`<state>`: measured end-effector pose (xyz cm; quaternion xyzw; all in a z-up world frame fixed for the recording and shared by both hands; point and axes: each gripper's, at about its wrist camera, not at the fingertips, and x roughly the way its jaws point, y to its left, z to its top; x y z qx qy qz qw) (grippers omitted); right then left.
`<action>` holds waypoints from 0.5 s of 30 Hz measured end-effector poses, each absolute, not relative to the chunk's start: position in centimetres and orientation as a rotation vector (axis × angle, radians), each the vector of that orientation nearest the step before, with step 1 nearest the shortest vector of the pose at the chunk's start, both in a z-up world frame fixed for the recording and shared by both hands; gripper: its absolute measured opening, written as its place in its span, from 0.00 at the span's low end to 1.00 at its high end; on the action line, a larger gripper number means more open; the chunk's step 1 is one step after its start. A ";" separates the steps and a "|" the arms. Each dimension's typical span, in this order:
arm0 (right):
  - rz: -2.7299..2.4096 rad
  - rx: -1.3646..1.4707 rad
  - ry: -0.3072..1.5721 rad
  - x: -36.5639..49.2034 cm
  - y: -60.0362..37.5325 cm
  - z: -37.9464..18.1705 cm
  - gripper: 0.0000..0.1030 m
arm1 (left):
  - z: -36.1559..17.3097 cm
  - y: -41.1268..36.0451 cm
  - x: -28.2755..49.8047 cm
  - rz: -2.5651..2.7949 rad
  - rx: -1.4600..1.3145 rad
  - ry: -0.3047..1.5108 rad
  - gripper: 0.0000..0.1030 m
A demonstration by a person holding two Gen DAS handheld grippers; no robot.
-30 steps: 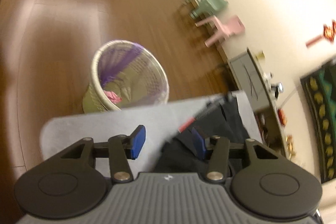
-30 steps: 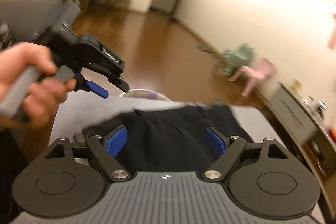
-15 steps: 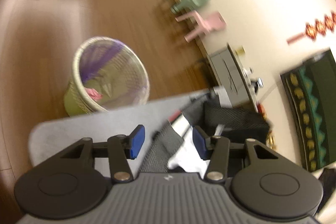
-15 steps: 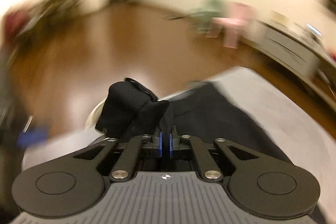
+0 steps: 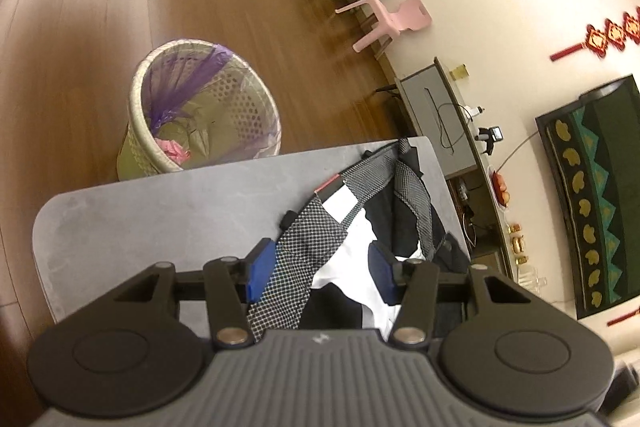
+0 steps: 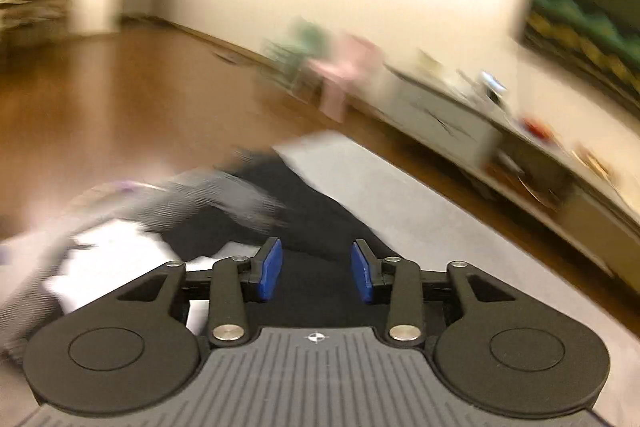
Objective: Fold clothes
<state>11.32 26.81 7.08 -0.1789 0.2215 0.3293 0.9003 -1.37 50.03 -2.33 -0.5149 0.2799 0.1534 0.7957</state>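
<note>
garment, black/white w/ mesh lining, lies on grey table. left gripper released over it; right gripper jaws opening, nothing pinched.

Left gripper, right gripper – black linkage arms w/ silver screws, blue pads, ribbed grey housing.

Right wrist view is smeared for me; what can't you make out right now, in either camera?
- Right wrist view: motion blur smears the garment; its folds are unreadable.
- Left wrist view: the left gripper body hides the garment's near part.
- Left wrist view: small items on the cabinet are too small.
- Neither camera shows the other gripper.
</note>
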 end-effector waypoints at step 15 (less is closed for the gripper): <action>1.161 -0.875 0.362 2.2 36.0 2.4 0.03 | -1.6 50.4 -2.2 0.343 -1.109 0.537 0.50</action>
